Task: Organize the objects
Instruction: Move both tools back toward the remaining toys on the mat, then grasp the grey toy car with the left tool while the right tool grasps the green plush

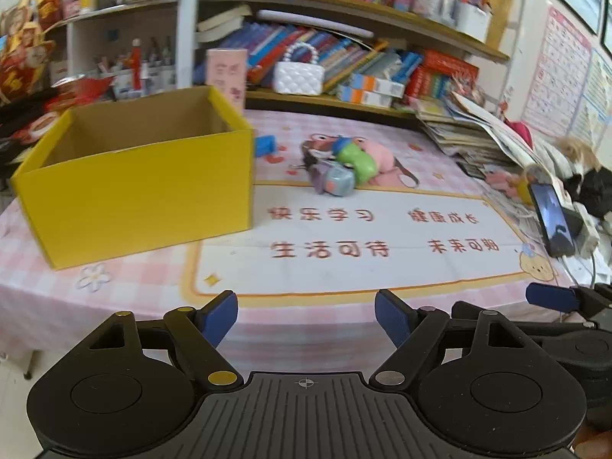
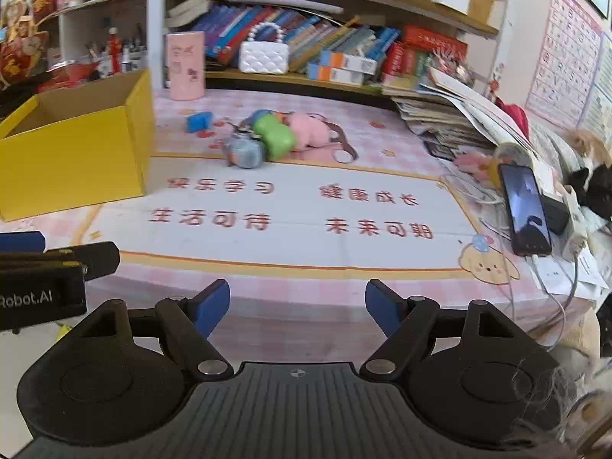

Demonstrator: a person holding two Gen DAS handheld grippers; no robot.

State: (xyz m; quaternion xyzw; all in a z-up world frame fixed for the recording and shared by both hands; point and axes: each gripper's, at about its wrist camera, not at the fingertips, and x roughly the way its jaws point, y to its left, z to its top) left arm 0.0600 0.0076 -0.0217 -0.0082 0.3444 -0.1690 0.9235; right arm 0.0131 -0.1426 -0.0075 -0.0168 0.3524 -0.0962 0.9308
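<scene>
1. The yellow box (image 1: pixel 137 176) stands open-topped at the left of the table (image 1: pixel 344 267); what shows of its inside looks bare, though its floor is hidden behind the near wall; I judge it the place the loose things should go.
2. Just right of the box, toward the far side, lies a small blue block (image 1: pixel 264 144); it is apart from the box wall but near it.
3. Further right sits a heap of toys: a grey-blue toy (image 1: pixel 336 181) nearest the viewer, a green toy (image 1: pixel 354 160) touching it behind, and a pink soft toy (image 1: pixel 380 162) with a dark strap pressed against the green one; the blur hides exactly how they overlap.
4. At the right edge a phone (image 1: pixel 552 225) leans upright with a cable below it; it is best left alone.
5. The left claw (image 1: pixel 306 317) hovers over the near edge of the table, its blue pads spread wide with nothing between them; the right claw (image 2: pixel 297 306) hangs likewise, wide and empty, just right of the left one.
6. The task seems barely begun; to do the first pick well, I would take the grey-blue toy first since it lies foremost; approach low with the pads straddling its narrow sides; close only once both pads clear the green toy, lest the heap be dragged along by the strap.
</scene>
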